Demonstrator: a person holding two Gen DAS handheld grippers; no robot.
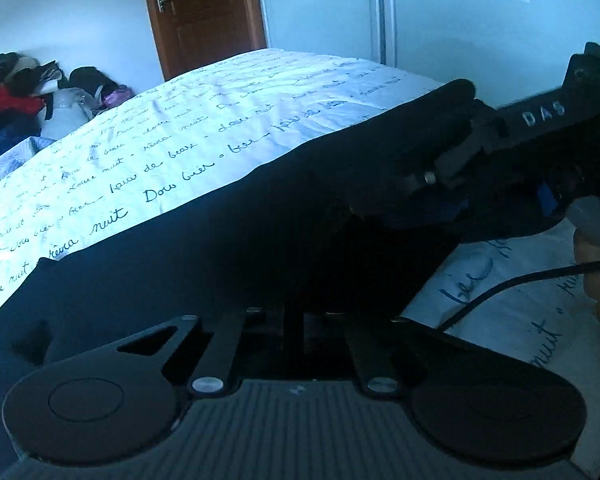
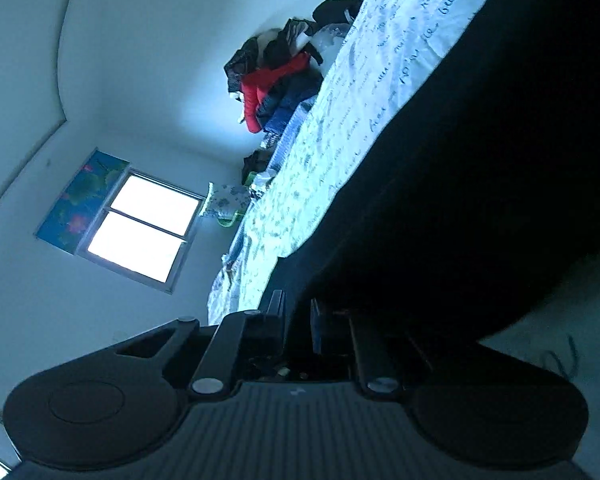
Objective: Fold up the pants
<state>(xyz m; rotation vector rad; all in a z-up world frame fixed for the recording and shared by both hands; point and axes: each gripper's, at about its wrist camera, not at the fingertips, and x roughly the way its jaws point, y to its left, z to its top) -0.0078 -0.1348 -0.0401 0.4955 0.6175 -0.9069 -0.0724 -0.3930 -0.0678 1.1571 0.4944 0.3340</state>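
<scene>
Lying across a bed sheet [image 1: 204, 128] printed with handwriting, the dark pants [image 1: 228, 248] stretch from the left gripper [image 1: 296, 316] up to the right gripper [image 1: 452, 168]. The left gripper's jaws are closed on the near edge of the cloth, fingertips buried in it. Farther right, the other tool (lettered on its side) pinches a raised fold. In the right wrist view, the right gripper [image 2: 300, 320] sits clamped into the same dark fabric.
</scene>
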